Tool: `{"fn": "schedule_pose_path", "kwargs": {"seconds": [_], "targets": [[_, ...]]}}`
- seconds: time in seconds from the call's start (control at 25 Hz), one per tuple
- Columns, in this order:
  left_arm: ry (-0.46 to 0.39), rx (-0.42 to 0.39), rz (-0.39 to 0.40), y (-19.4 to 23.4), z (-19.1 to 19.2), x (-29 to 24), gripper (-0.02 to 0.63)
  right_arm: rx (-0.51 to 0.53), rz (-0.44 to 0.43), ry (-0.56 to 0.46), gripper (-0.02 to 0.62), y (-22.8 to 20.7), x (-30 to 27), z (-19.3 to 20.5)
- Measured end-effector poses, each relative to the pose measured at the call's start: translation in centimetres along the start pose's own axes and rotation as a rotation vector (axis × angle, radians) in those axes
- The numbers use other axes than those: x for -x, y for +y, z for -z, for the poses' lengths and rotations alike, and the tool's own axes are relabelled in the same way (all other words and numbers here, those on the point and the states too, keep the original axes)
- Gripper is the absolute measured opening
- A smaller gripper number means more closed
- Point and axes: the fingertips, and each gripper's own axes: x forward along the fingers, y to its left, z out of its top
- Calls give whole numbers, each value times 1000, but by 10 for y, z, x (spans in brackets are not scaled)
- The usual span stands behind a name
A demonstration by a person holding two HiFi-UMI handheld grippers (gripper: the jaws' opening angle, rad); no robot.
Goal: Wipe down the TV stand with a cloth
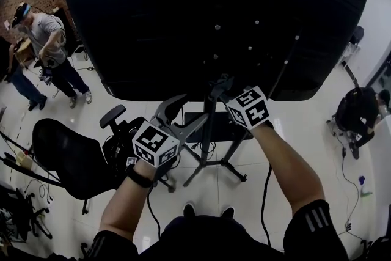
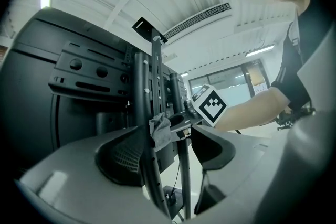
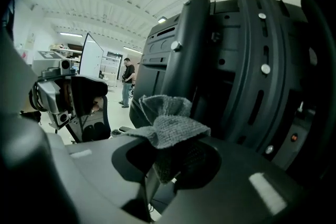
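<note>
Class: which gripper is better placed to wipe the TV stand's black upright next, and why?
Right. The right gripper has its jaws shut on the grey textured cloth, close beside the black metal upright. The left gripper is open, holding no cloth.

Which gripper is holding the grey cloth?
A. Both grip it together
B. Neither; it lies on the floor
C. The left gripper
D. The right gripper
D: the right gripper view shows the right gripper with its jaws shut on the grey cloth, while the left gripper has its jaws apart and grips no cloth.
</note>
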Motion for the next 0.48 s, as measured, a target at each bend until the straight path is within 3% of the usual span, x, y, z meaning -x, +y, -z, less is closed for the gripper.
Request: {"fn": "schedule_pose_path", "kwargs": {"seconds": [0.48], "targets": [[118, 87, -1, 4, 88, 5, 307, -82, -28, 81, 109, 27, -33, 85]]}}
